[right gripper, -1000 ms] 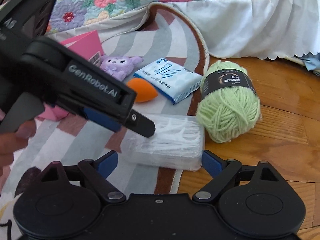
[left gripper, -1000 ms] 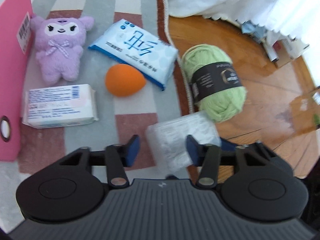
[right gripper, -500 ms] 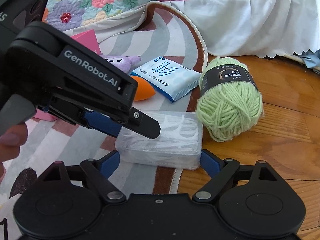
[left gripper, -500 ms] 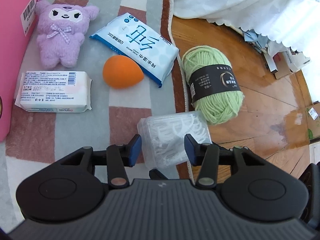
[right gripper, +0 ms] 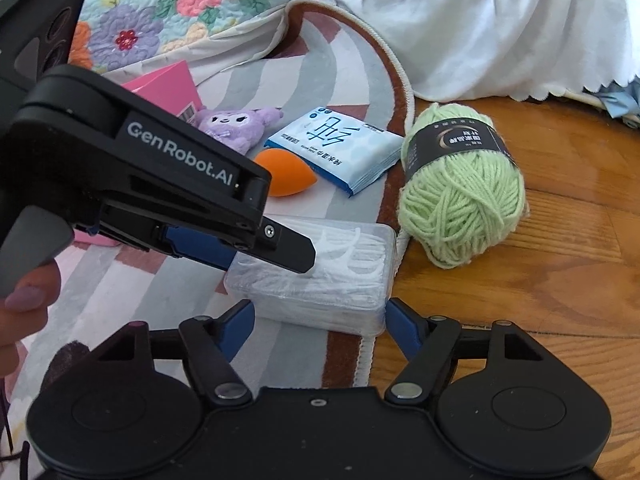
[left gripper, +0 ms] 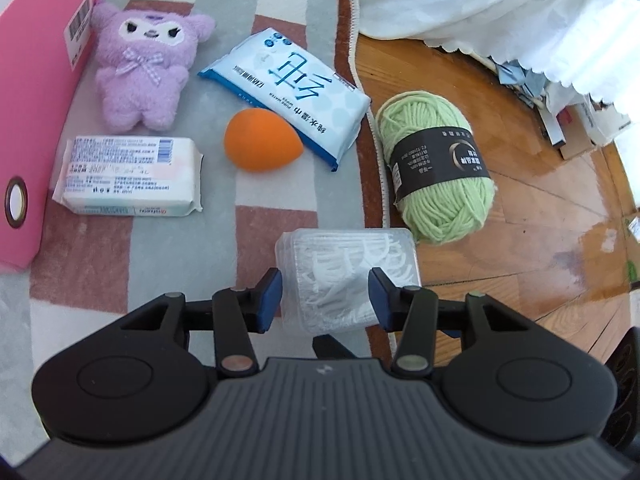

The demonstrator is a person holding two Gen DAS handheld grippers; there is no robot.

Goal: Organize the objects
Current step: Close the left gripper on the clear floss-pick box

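A clear plastic box of white floss picks lies on the rug's edge; it also shows in the right wrist view. My left gripper is open above it, its fingers to either side of the box. My right gripper is open with its blue pads flanking the box's near end. A green yarn ball lies on the wood floor. An orange sponge, a blue wipes pack, a white tissue pack and a purple plush lie on the rug.
A pink box stands at the left on the striped rug. A white bed skirt hangs behind. Papers and clutter lie under the bed at the right. The left gripper's body crosses the right wrist view.
My left gripper has come down and forward over the floss box, which now sits between its fingers. The right gripper has closed in a little around the box's near end.
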